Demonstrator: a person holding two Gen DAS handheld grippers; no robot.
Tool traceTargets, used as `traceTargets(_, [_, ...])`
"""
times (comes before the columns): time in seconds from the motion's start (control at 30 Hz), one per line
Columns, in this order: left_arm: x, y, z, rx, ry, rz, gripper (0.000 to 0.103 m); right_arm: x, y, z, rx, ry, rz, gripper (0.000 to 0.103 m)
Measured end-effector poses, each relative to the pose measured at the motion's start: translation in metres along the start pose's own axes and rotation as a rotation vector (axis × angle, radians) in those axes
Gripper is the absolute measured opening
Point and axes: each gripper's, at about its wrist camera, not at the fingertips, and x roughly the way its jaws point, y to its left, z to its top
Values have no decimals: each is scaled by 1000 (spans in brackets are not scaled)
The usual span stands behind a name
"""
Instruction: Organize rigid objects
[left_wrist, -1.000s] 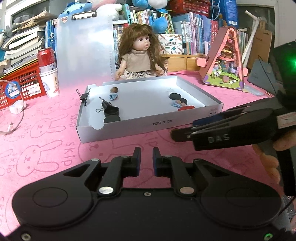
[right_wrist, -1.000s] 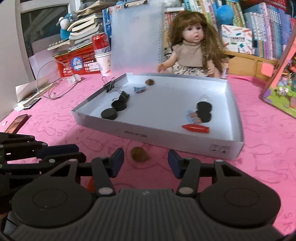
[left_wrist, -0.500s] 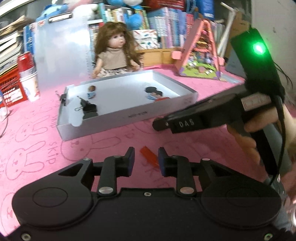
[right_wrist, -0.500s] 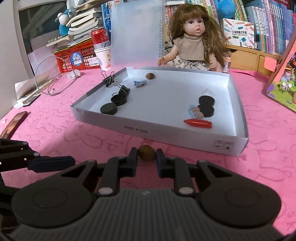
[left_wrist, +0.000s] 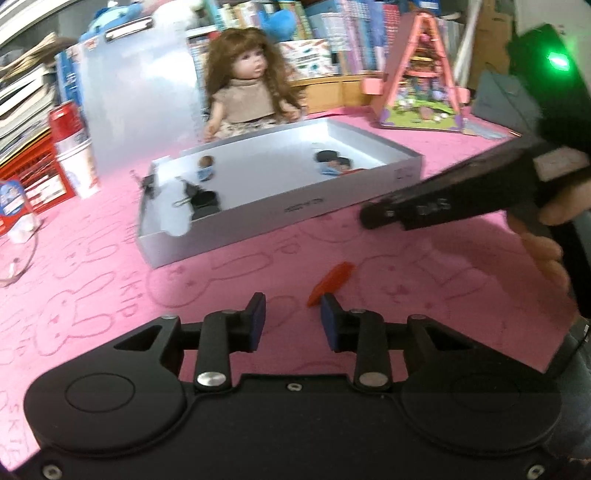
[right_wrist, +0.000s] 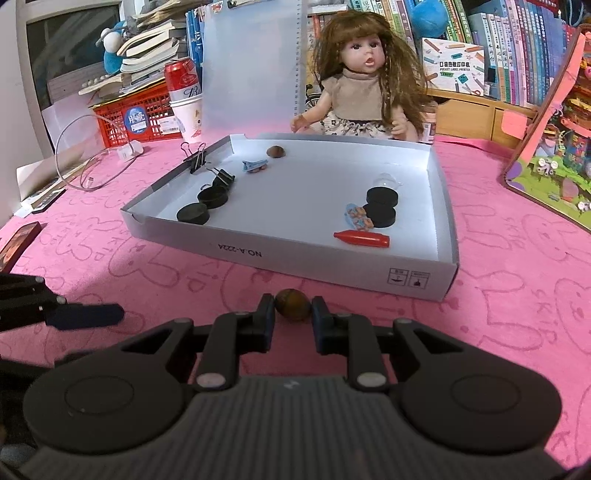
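My right gripper (right_wrist: 293, 312) is shut on a small brown nut (right_wrist: 293, 303), low over the pink cloth just before the white box (right_wrist: 295, 254). Its dark fingers also reach in from the right in the left wrist view (left_wrist: 369, 218). My left gripper (left_wrist: 291, 314) is opening, with nothing between its pads. A flat red piece (left_wrist: 330, 282) lies on the cloth just past its right fingertip. The box (left_wrist: 295, 210) holds black discs (right_wrist: 382, 208), binder clips (right_wrist: 221, 177), a blue toy piece (right_wrist: 255, 165), a red bullet-shaped piece (right_wrist: 362, 239) and another brown nut (right_wrist: 276, 151).
A doll (right_wrist: 364, 85) sits behind the box, next to an upright clear clipboard (right_wrist: 251, 66). A red can on paper cups (right_wrist: 184, 96), a red basket (right_wrist: 129, 114) and a cable (right_wrist: 85, 147) stand at the left. A pink triangular toy house (left_wrist: 421, 74) is at the right.
The right gripper's jaws closed on the brown nut. The left gripper's jaws spread apart and its view tilted; the red piece now lies ahead of its right finger.
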Motion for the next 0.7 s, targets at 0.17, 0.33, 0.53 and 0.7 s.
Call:
traceTargets(0.17, [1, 10, 1, -21, 2, 43, 33, -3, 5, -3, -24, 4, 16, 26])
traceTargets(0.33, [4, 10, 1, -33, -3, 53, 33, -7, 20, -9, -92, 4, 43, 26])
traceTargets(0.53, [10, 13, 5, -55, -3, 76, 33, -6, 35, -10, -146, 1, 64, 26])
traceTargets(0.7, [11, 15, 6, -68, -2, 77, 33, -4, 36, -8, -128, 1, 73, 26])
